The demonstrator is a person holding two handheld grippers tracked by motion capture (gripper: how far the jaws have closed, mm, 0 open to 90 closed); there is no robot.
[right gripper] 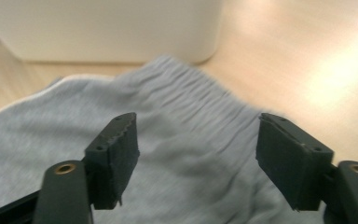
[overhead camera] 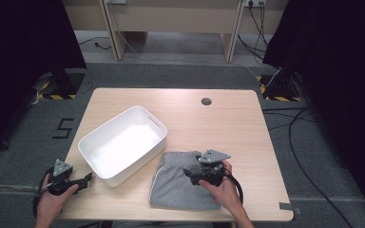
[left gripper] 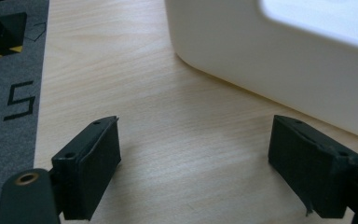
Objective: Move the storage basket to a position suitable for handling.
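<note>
Right gripper (right gripper: 198, 158): jaws spread wide, nothing held; poised over the grey garment's gathered waistband, near the white bin.
Left gripper (left gripper: 193, 163): jaws spread wide, nothing held; above bare wood just beside the bin's near corner.
Grey garment (overhead camera: 180, 183): folded flat, touching or just beside the bin's near-right wall; cannot tell which.
White bin (overhead camera: 105, 171): set askew on the wooden table (overhead camera: 218, 123), left of centre.

A recording lab, not a home

You sit at a lone wooden desk (overhead camera: 228, 118) ringed by black curtains (overhead camera: 24, 33), with hazard-striped stand bases (overhead camera: 57, 95) off its far corners, loose cables (overhead camera: 309, 156) across grey carpet (overhead camera: 19, 142), and a taped "5" (overhead camera: 62, 128).
</note>
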